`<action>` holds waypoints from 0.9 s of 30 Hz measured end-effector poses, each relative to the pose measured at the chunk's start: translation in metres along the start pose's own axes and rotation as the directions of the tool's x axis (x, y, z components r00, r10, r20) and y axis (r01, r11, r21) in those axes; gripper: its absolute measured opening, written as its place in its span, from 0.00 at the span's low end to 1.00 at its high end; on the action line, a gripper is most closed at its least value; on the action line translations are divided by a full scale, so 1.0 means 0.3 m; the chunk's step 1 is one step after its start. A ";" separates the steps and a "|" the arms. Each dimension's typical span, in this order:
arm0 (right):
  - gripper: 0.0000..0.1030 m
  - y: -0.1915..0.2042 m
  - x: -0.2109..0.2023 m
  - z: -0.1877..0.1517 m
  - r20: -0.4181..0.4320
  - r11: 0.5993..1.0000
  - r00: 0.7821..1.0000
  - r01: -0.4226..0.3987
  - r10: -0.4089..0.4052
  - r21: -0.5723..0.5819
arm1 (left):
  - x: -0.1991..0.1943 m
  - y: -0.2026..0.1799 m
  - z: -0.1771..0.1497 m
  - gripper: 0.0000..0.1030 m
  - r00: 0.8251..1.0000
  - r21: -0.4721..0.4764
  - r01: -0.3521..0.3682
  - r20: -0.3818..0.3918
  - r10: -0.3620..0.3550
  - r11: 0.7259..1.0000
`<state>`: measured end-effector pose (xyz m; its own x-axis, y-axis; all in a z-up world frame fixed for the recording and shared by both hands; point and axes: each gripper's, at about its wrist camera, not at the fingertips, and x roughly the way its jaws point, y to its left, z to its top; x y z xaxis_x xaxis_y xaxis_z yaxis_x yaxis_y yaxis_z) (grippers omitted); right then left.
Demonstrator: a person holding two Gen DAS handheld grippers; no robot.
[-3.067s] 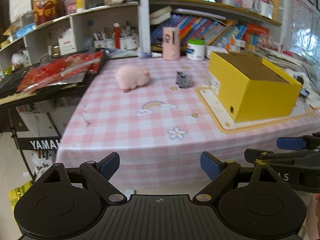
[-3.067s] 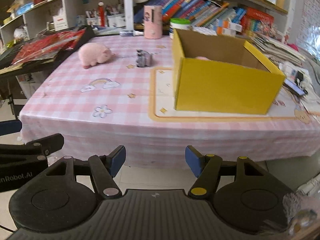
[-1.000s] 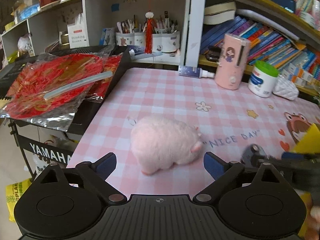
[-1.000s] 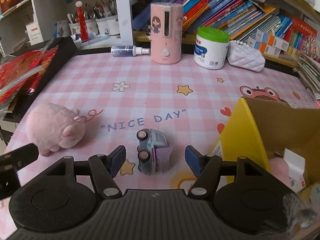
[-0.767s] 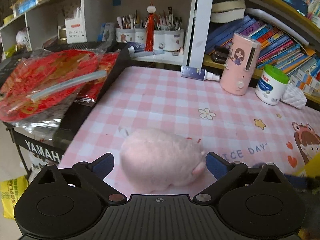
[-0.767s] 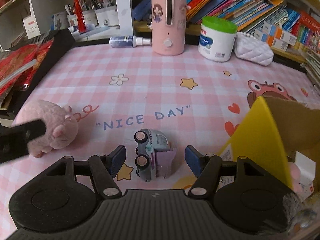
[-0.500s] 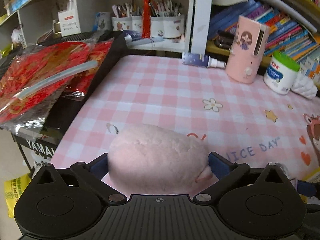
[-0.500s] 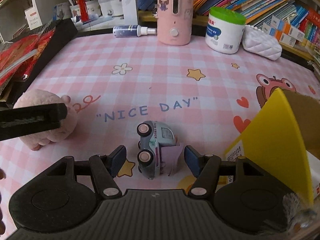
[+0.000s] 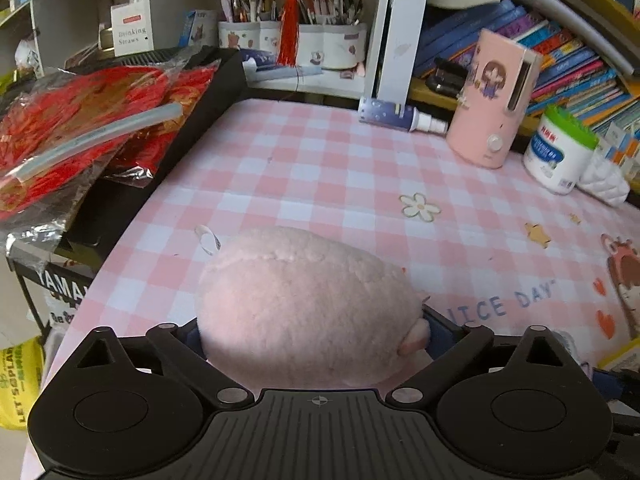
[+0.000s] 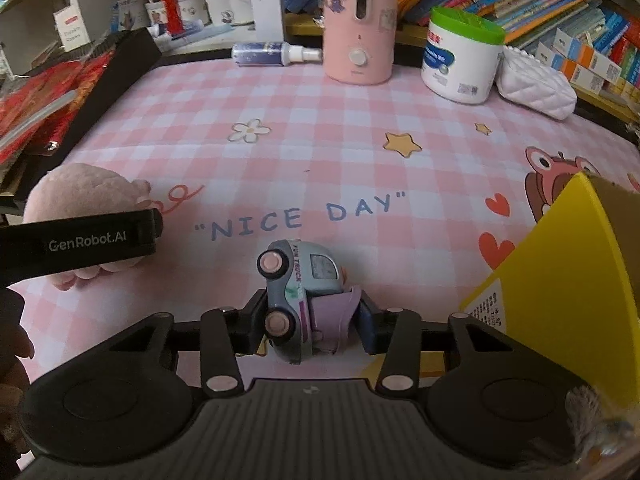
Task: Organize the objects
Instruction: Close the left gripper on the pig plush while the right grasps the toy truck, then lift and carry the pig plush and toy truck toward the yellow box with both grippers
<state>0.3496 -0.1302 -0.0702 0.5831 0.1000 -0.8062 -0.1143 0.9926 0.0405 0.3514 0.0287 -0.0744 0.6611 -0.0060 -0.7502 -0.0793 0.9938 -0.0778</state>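
Both claws are down on the pink-and-white checked tablecloth (image 10: 320, 120), each with its own toy. The right gripper (image 10: 308, 322) has pinched in narrow on the small grey-blue toy truck with pink wheels and a lilac flap (image 10: 298, 292): one pad sits against the wheel side, the other against the lilac flap, and the truck, tipped onto its side, runs lengthwise away from the claw toward the "NICE DAY" lettering. So the grip is across its short width, at the near end only, and most of the body sticks out ahead of the pads.

The left gripper (image 9: 312, 330) stands very wide, its jaws just beginning to close, with the round fluffy pink plush pig (image 9: 308, 308) filling the gap between them. The pig's long axis lies crosswise, from one finger to the other, snout toward the right-hand finger (image 9: 440, 326). I cannot tell whether the pads press the fur yet.

The yellow cardboard box (image 10: 560, 280) stands just beside the truck, on the right gripper's outer side, well apart from the pig. My guess is the truck goes in first, being nearer; the pig has to cross the cloth.
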 end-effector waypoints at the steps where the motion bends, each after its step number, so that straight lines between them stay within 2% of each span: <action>1: 0.41 0.005 -0.010 0.001 0.010 1.000 1.000 -0.001 0.001 -0.008 | -0.017 0.000 0.000 0.95 1.000 0.003 0.005 0.010 -0.005 1.000; 9: 0.41 0.040 -0.109 -0.025 0.062 0.999 0.997 -0.033 0.035 -0.038 | -0.191 0.034 -0.033 0.95 0.996 -0.002 0.044 0.082 -0.044 0.999; 16: 0.41 0.062 -0.210 -0.101 0.075 0.996 0.995 -0.055 0.060 -0.064 | -0.351 0.078 -0.122 0.95 0.992 -0.026 0.073 0.107 -0.070 0.997; 22: 0.41 0.072 -0.300 -0.187 0.074 0.991 0.994 -0.070 0.078 -0.116 | -0.485 0.111 -0.213 0.95 0.989 -0.009 0.075 0.129 -0.074 0.997; 27: 0.41 0.081 -0.387 -0.249 0.086 0.991 0.993 -0.072 0.082 -0.114 | -0.565 0.136 -0.280 0.95 0.987 0.000 0.080 0.142 -0.079 0.997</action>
<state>0.2191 -0.1230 -0.0198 0.6385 0.1864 -0.7467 -0.2466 0.9686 0.0310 0.1734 0.0609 -0.0057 0.7643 -0.0690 -0.6411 -0.0262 0.9901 -0.1378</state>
